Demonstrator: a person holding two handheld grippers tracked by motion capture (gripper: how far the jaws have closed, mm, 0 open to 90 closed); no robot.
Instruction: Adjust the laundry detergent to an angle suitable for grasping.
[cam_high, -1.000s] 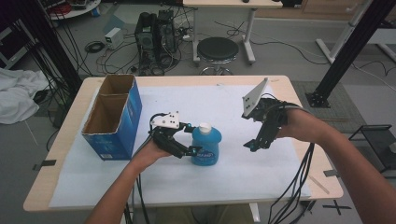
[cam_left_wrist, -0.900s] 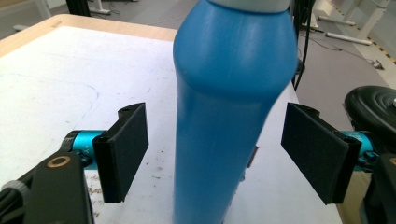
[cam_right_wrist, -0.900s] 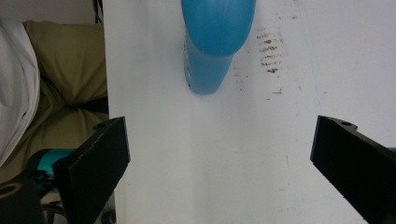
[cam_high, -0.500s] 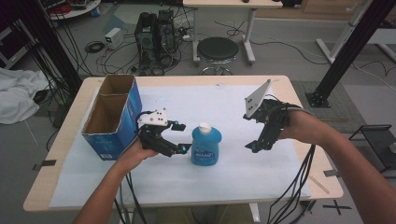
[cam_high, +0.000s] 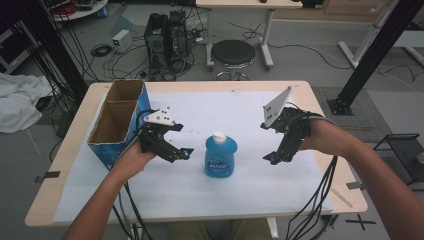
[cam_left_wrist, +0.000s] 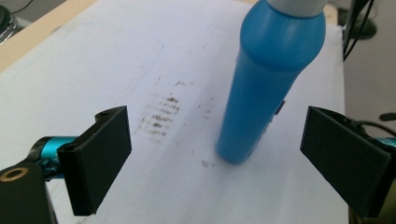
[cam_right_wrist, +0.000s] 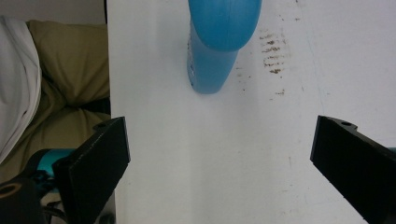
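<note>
Bottle (cam_high: 220, 157): a blue bottle with a white cap stands upright at the centre of the high view, on the white sheet (cam_high: 240, 110) that covers the table (cam_high: 200, 86). Nothing touches it.

Left gripper (cam_high: 176, 150): sits left of centre in the high view, just beside the bottle. Its jaws have just been opening and now stand wide. In the left gripper view the bottle (cam_left_wrist: 266, 84) rises between and beyond the two black pads, and neither pad presses on it. It looks like a release, with the bottle left to stand on its own.

Right gripper (cam_high: 274, 157): hangs right of centre in the high view, tilted down toward the sheet, near the bottle but apart from it. Its jaws are spread wide and hold nothing. The right gripper view looks along them at the bottle (cam_right_wrist: 219, 42) farther off, as if waiting its turn.

Box (cam_high: 117, 125): a blue cardboard box with two open compartments stands at the left side of the table, close behind the left gripper, probably within easy reach for that hand.

Marks: brown smudges (cam_left_wrist: 161, 119) stain the sheet beside the foot of the bottle.
</note>
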